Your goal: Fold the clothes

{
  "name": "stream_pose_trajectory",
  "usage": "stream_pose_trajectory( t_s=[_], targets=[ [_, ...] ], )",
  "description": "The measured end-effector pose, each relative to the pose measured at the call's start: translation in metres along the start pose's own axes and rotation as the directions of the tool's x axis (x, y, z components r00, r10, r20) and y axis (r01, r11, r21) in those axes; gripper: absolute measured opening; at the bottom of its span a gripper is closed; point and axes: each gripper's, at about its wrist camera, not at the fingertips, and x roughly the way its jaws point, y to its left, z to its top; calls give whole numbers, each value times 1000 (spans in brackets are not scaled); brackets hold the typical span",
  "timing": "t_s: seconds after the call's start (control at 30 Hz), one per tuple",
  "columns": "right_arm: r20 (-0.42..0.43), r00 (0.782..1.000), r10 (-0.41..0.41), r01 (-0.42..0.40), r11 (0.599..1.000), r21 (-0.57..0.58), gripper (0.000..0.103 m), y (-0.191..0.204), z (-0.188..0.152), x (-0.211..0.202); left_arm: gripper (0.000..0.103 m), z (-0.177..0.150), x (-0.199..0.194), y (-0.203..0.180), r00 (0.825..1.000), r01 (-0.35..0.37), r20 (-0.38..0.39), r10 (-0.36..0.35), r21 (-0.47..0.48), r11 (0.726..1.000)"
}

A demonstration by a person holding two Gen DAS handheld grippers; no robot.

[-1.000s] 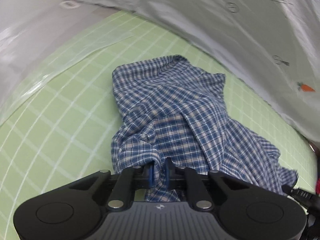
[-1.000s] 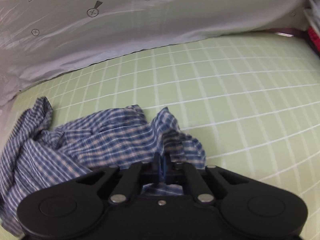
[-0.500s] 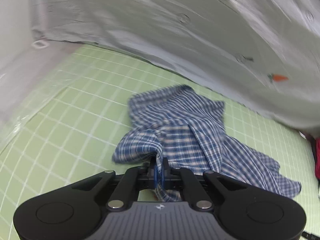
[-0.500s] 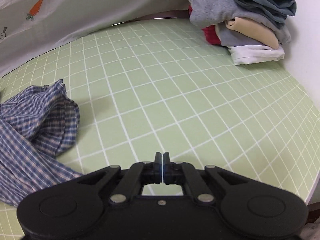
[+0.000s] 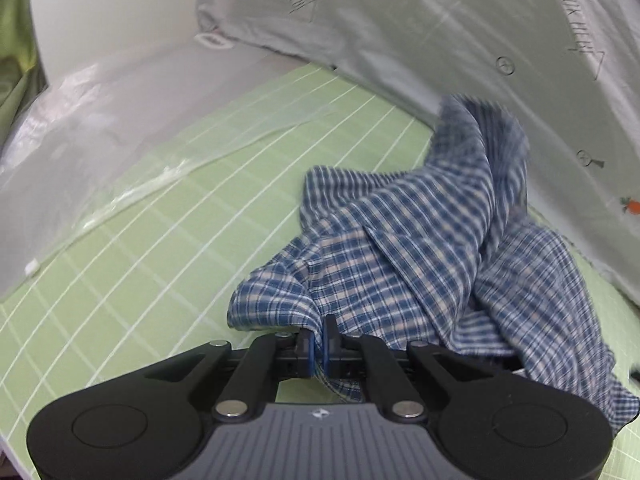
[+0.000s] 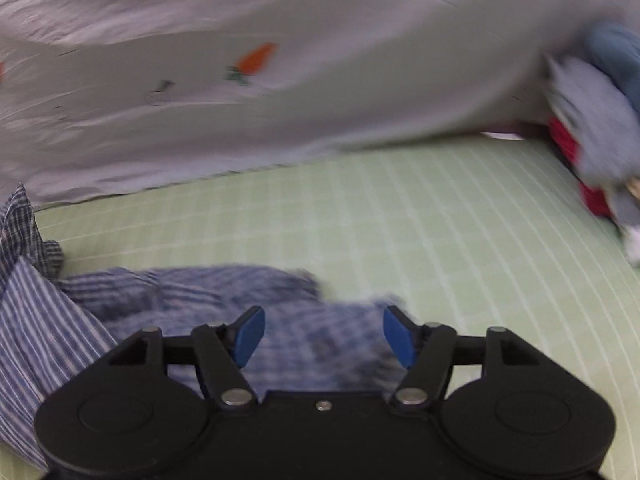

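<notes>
Your left gripper (image 5: 319, 340) is clamped on a fold of the blue plaid shirt (image 5: 420, 256), which lies crumpled on the green grid mat (image 5: 160, 240) beside the grey carrot-print sheet (image 5: 440, 40). Your right gripper (image 6: 323, 334) hovers over the shirt's blurred edge, jaws opening, blue pads (image 6: 249, 334) well apart with cloth under them, not pinched. A clothes pile (image 6: 592, 148) sits far right.

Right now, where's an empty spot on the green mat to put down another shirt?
Free: the mat between the checked shirt and the pile of clothes, and the mat between the shirt and the clear plastic. Crowded: along the grey sheet, where the shirt bunches up.
</notes>
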Motion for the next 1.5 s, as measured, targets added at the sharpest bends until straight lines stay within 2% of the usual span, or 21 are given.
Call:
stream_pose_trajectory(
  t_s=[0.1, 0.27, 0.37, 0.57, 0.6, 0.7, 0.8, 0.93, 1.07, 1.17, 1.27, 1.3, 1.4, 1.5],
  targets=[
    [-10, 996, 88, -89, 992, -84, 74, 37, 19, 23, 4, -2, 4, 1, 1000, -4, -16, 4, -14, 1000],
    [-134, 965, 223, -245, 954, -175, 76, 85, 33, 73, 4, 3, 12, -4, 999, -14, -30, 14, 4, 1000],
    [-224, 949, 223, -274, 932, -236, 75, 108, 30, 95, 4, 5, 20, -6, 999, -19, -48, 20, 15, 1000],
    [-291, 920, 262, -345, 895, -284, 70, 113, 11, 96, 4, 10, 33, -13, 998, -22, -62, 26, 50, 998],
    [-291, 920, 261, -349, 885, -308, 64, 111, 9, 94, 4, 11, 35, -14, 998, -22, -62, 25, 54, 998],
    [-279, 926, 253, -344, 871, -351, 40, 105, 7, 88, 4, 18, 38, -20, 999, -15, -49, 19, 74, 997],
    [-263, 921, 287, -355, 896, -266, 27, 84, 6, 83, 4, 27, 39, -27, 1000, -7, -28, 10, 94, 996],
    [-215, 950, 226, -261, 954, -151, 23, 55, 3, 73, 4, 43, 42, -44, 1000, 29, 5, -30, 111, 993],
    [-170, 981, 88, -95, 995, -35, 21, 7, -2, 53, 6, 56, 42, -73, 992, 117, 34, -124, 161, 980],
    [-157, 987, -38, 47, 997, 53, 20, -34, -8, 34, 10, 57, 47, -95, 986, 156, 23, -163, 191, 969],
    [-174, 979, -104, 121, 988, 92, 28, -56, -18, 16, 11, 49, 45, -110, 985, 168, 4, -173, 216, 962],
    [-165, 980, -111, 126, 988, 89, 29, -58, -22, 9, 16, 45, 40, -113, 984, 169, 13, -176, 236, 957],
    [-118, 983, -141, 150, 986, 76, 44, -60, -32, -17, 26, 35, 24, -114, 982, 177, 16, -187, 260, 949],
    [-68, 986, -152, 159, 981, 113, 49, -50, -36, -37, 29, 22, 10, -104, 982, 180, 13, -188, 243, 953]
  ],
)
